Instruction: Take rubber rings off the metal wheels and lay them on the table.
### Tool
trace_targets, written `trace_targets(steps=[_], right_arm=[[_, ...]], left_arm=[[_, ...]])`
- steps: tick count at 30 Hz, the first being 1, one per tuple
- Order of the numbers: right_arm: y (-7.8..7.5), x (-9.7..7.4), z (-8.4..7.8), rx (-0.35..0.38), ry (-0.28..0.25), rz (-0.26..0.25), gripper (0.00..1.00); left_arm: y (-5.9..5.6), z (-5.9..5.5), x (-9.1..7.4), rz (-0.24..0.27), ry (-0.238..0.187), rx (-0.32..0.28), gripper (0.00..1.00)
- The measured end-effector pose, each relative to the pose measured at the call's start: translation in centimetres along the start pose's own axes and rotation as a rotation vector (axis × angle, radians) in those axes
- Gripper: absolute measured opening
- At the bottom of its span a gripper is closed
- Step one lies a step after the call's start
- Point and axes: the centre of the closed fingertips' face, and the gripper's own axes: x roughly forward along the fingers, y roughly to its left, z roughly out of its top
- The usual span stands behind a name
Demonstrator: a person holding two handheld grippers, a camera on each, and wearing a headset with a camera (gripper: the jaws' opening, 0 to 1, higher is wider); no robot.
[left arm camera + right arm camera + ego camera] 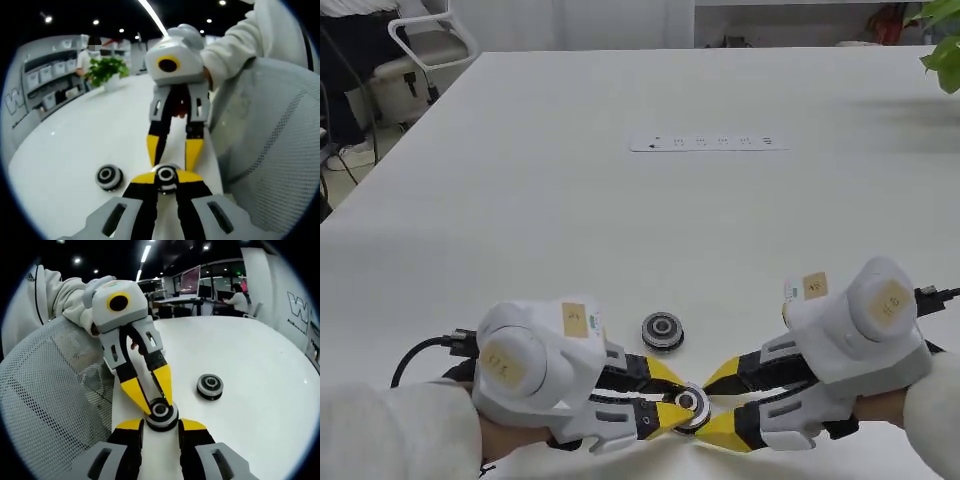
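A wide white tabletop (620, 220) seen from above, with two hand-held grippers meeting at its near edge. At far left, beyond the tabletop's corner, stands an office chair (420, 50). In the foreground the left gripper (670, 398) reaches in from the left, held by a white-sleeved hand. Its yellow-tipped fingers (142, 178) pinch a small metal wheel (688, 404) from both sides, probably to keep it from turning or sliding while the ring is worked loose. This held wheel lies flat on the tabletop between the two grippers, and its dark rubber ring (161, 424) is on the rim, not yet removed. Just beyond it, apart from both grippers, a second wheel (662, 331) lies flat with its ring in place, waiting its turn. Farther back, near the middle, lies a white power strip (708, 143). The right gripper (714, 402) comes in from the right, facing the left one, its fingers (192, 425) somewhat spread with the tips at the held wheel's edge. Whether they grip it cannot be told, but the placement suggests they are set to catch the ring. At far right, leaves of a potted plant (945, 50) show.
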Motion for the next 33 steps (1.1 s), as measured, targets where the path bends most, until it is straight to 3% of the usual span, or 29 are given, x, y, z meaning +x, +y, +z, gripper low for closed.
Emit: trace_targets(steps=[15,17,18,20,23,33], right_arm=[[-0.1,-0.4,-0.8,-0.004,0.034,0.020,0.15],[-0.1,-0.5,-1.0,-0.010,0.044,0.020,0.11],[-0.4,-0.6,-1.3,-0.023,0.055,0.010,0.03],[-0.4,-0.7,-1.3,0.010,0.045,0.009,0.02],[-0.4,-0.6,-1.3,-0.009,0.058,0.006,0.02],[-1.0,-1.1,-1.4,0.203,0.064,-0.018,0.00]], left_arm=[[0.0,0.0,0.0,0.000,-0.001,-0.003,0.14],[0.0,0.0,0.0,0.000,-0.001,-0.003,0.14],[0.0,0.0,0.0,0.000,0.000,-0.003,0.14],[0.0,0.0,0.0,0.000,-0.001,-0.003,0.14],[0.0,0.0,0.0,0.000,-0.001,-0.003,0.14],[0.0,0.0,0.1,0.002,-0.001,-0.003,0.14]])
